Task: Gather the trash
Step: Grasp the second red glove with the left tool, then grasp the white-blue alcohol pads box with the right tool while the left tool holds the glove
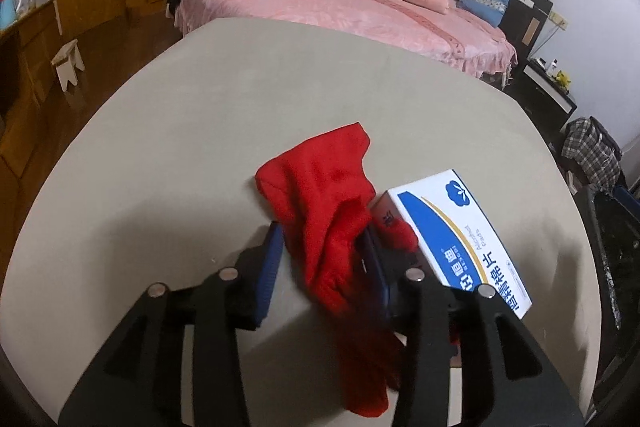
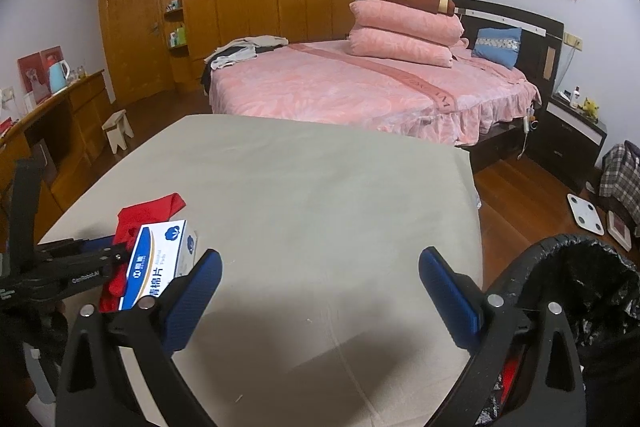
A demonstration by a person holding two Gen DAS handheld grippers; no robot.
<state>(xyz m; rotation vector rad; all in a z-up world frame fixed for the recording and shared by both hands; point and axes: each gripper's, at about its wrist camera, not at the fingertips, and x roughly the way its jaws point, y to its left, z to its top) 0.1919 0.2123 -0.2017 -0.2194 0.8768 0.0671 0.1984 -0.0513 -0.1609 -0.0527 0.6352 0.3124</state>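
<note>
A red cloth [image 1: 320,199] lies crumpled on the beige table [image 1: 224,115]. My left gripper [image 1: 320,247] is open with the cloth's near part between its blue pads [image 1: 269,259]; the cloth drapes over the right pad. A white and blue box of alcohol pads [image 1: 460,227] lies right of the cloth, touching it. In the right wrist view the box [image 2: 160,259] and cloth [image 2: 148,213] sit at the left, with the left gripper's black frame beside them. My right gripper [image 2: 320,279] is open and empty above the table [image 2: 320,187].
A black bin with a black liner [image 2: 576,291] stands at the table's right edge, also at the right edge of the left view [image 1: 612,251]. A pink bed [image 2: 360,87] lies beyond the table. A wooden stool [image 2: 118,129] and a white scale [image 2: 586,215] are on the floor.
</note>
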